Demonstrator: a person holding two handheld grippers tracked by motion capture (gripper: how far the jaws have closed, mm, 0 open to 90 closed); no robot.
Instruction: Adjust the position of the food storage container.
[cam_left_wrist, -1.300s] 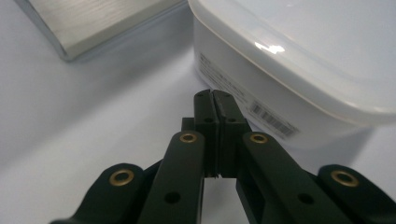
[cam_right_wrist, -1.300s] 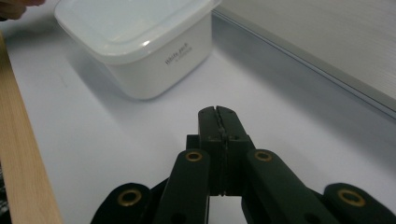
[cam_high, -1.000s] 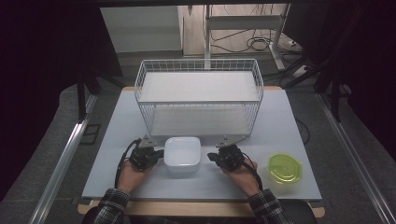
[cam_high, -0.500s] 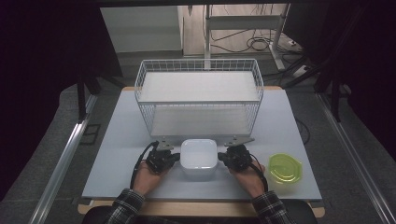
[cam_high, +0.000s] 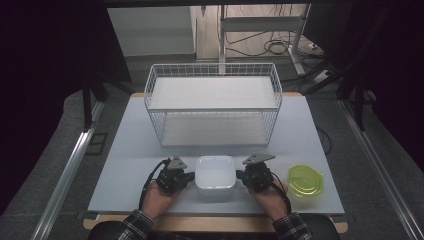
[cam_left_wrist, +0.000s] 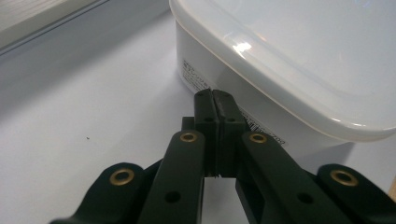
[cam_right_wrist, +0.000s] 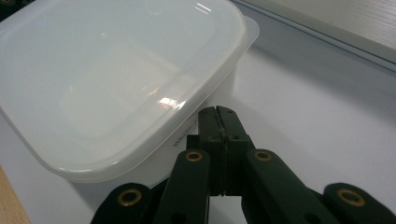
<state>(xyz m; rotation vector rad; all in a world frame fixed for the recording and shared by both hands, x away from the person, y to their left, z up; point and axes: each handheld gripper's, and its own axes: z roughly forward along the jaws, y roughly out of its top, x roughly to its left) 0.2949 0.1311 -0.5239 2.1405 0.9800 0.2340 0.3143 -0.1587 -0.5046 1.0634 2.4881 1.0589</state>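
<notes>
A white lidded plastic container (cam_high: 215, 176) sits near the front edge of the table, between my two grippers. My left gripper (cam_high: 186, 178) is at its left side, jaws shut with nothing between them, tips against the container's wall (cam_left_wrist: 219, 79) under the lid rim. My right gripper (cam_high: 246, 177) is at its right side, also shut and empty, tips touching the container's wall (cam_right_wrist: 212, 100) below the lid (cam_right_wrist: 112, 74). In both gripper views the jaws (cam_left_wrist: 215, 100) (cam_right_wrist: 219, 114) meet with no gap.
A white wire basket (cam_high: 213, 102) stands behind the container at the table's middle back. A yellow-green round lid (cam_high: 304, 179) lies at the front right, close to my right hand. The pale table top (cam_high: 125, 150) ends in a wooden front edge.
Both hands and the white container between them have slid to the right and slightly toward the front edge. The basket and green lid have stayed put.
</notes>
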